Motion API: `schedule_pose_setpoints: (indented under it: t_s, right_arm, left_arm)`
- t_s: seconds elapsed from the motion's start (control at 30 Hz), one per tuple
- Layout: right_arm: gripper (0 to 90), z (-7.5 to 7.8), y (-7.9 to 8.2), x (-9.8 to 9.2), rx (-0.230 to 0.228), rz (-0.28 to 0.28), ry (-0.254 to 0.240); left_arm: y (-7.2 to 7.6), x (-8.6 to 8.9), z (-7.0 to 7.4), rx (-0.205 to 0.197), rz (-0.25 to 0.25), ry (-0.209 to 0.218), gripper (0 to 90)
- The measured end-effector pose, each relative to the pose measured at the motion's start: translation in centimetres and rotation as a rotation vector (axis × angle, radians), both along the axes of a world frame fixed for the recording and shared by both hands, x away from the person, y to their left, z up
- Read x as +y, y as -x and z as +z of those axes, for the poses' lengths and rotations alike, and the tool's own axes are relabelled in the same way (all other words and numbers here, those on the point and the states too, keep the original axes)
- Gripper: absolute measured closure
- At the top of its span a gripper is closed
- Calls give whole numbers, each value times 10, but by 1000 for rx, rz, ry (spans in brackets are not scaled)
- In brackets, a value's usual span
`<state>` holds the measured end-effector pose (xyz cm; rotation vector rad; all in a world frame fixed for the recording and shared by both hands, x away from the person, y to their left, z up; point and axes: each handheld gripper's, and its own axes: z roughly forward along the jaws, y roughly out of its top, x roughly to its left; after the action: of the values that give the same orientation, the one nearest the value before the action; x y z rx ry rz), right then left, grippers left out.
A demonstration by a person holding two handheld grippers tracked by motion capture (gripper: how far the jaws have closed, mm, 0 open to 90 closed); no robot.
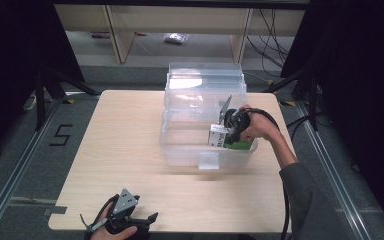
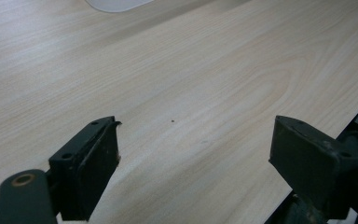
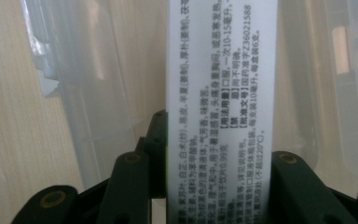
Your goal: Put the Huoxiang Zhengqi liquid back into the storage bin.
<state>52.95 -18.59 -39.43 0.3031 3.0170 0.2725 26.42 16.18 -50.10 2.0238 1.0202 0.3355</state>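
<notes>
Pale wood-grain bench [image 1: 130, 150] on a grey floor, with dark drapes at both sides and light shelving behind. White carton [image 3: 221, 107]: printed with black Chinese text along its length, held inside the clear plastic bin [image 1: 180, 150], toward the bin's right end and near its front wall; in the high view it appears as a small white box with a green object [image 1: 240, 146] just beside it on the bin floor, the nature of which cannot be told. Right gripper [image 1: 228, 131]: reaches into the bin from the bench's right edge, its jaws clamped on the carton, one black jaw against each long side as seen in the right gripper view; the person's right hand [image 1: 260, 127] grasps its body, and a black cable trails back along the grey sleeve [image 1: 305, 200]. Bin: transparent, rectangular, set on the far half of the bench right of centre, with a latch tab on its front wall; its clear lid [image 1: 205, 82] stands open at the back, over the far edge. Left gripper [image 2: 193, 154]: near the front left corner of the bench, jaws wide apart with bare wood between them, holding nothing; the left hand [image 1: 112, 231] holds it low over the front edge. Grey floor left of the bench bears a marked "5" [image 1: 60, 135].
</notes>
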Motion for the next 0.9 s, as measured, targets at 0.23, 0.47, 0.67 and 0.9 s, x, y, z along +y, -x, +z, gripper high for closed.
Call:
schedule_pose_setpoints:
  t_s: [0.23,0.47,0.67,0.9]
  right_arm:
    - [645,-4,-2,1,1,18,8]
    - [645,-7,-2,1,-4,9,20]
    - [644,-15,-4,-3,16,26,16]
    - [630,-19,-1,-4,22,-7,45]
  left_arm:
    - [0,-1,0,-1,5,10,149]
    - [0,-1,0,0,4,7,149]
    - [0,-1,-1,-1,5,10,149]
    - [0,-1,0,0,8,4,149]
